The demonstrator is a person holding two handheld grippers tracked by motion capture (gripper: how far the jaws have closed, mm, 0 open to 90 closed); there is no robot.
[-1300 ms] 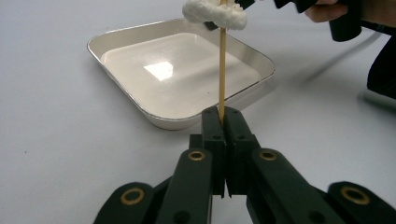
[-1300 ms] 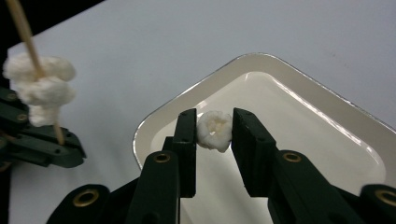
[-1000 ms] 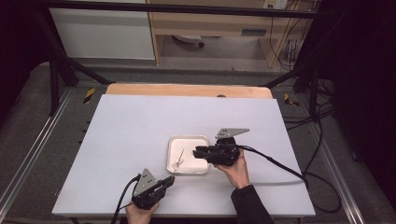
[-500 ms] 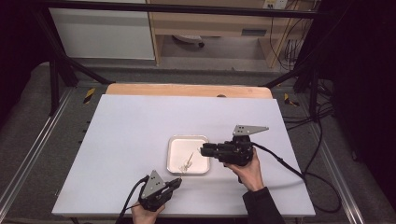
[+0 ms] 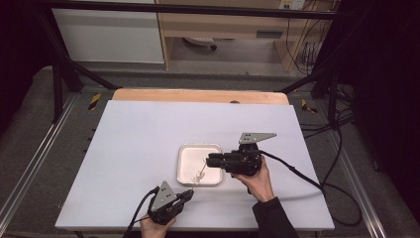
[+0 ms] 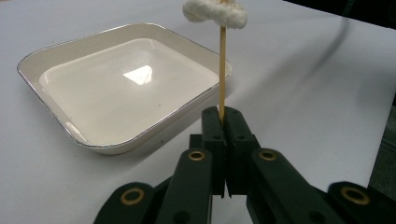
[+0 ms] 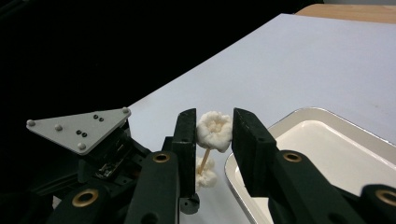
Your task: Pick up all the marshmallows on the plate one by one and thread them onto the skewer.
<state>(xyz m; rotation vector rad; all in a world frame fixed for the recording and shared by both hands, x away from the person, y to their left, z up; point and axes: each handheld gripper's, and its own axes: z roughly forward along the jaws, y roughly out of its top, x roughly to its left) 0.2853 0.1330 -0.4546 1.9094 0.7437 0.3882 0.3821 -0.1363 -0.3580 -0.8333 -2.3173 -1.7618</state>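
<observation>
The left gripper (image 6: 223,122) has its fingers clamped tight on the lower end of a thin wooden skewer (image 6: 222,70), which carries soft white marshmallow-like pieces (image 6: 215,11). It sits near the bench's front edge, just beside the front corner of a shallow square white ceramic tray (image 5: 190,168) at the middle of the white bench (image 5: 138,134). The right gripper (image 7: 214,128), reaching in from the tray's right, holds its fingers narrowly apart on either side of the top white piece (image 7: 214,129); a 2nd piece (image 7: 206,176) sits lower on the skewer. Whether the fingers press that top piece yet, I cannot tell.

The step looks like pulling a piece off the skewer into the tray. To do it well, close gently so the soft piece is not crushed, keep the skewer steady, and draw straight along its axis.
</observation>
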